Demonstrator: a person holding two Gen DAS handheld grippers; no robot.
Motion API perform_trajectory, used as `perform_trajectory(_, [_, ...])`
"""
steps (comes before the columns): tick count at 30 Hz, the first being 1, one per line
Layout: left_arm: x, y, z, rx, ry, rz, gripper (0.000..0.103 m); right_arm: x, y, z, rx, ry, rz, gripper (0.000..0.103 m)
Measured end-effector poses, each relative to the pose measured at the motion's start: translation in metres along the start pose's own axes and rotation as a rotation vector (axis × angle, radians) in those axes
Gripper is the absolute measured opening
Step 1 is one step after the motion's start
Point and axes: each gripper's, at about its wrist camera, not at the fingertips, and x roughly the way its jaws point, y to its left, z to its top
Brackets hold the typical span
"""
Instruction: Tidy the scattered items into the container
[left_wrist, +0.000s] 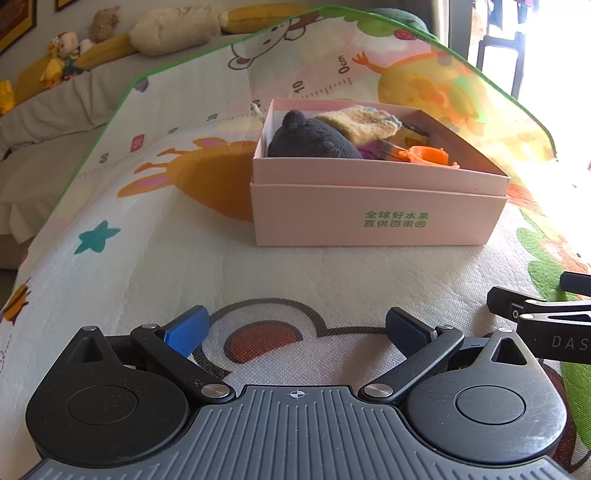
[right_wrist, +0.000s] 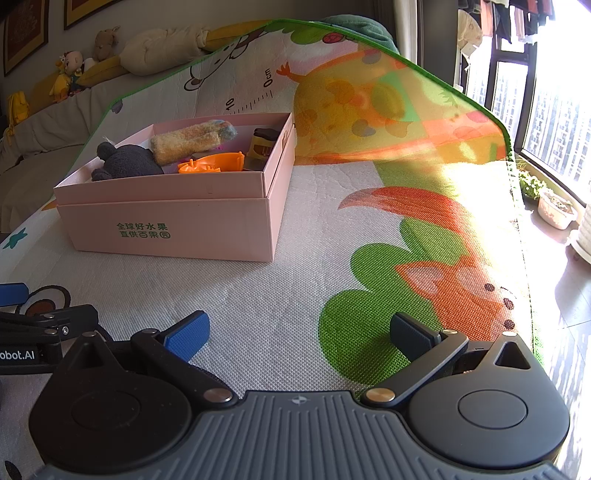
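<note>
Left gripper (left_wrist: 297, 332) low over mat (left_wrist: 258, 280), jaws wide apart w/ nothing between, right gripper (right_wrist: 299, 334) alongside, same, pink box (left_wrist: 369, 218) ahead

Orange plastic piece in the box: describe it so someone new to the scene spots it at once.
Find the pink cardboard box with green print sitting on the cartoon play mat. Inside, near the front wall, lies the orange plastic piece, beside the dark grey plush and yellow knitted item. It alone is hard, glossy and bright orange.

Left gripper (left_wrist: 297, 330) and right gripper (right_wrist: 299, 332), jaws wide apart, empty.
</note>
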Motion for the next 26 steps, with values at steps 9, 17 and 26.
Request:
perform_trajectory(9, [0.0015, -0.0003, 0.0019, -0.008, 0.007, 0.009, 0.103, 0.0002, 0.0001, 0.0001, 0.000, 0.000, 0.000, 0.103])
perform_trajectory(17, [0.0015, -0.0004, 0.0012, -0.010, 0.006, 0.008, 0.103, 0.0004, 0.0001, 0.0000, -0.001, 0.000, 0.000, 0.103])
perform_trajectory(26, [0.0015, -0.0007, 0.0021, -0.005, 0.004, 0.004, 0.103, 0.0006, 0.0000, -0.0002, -0.001, 0.000, -0.001, 0.103])
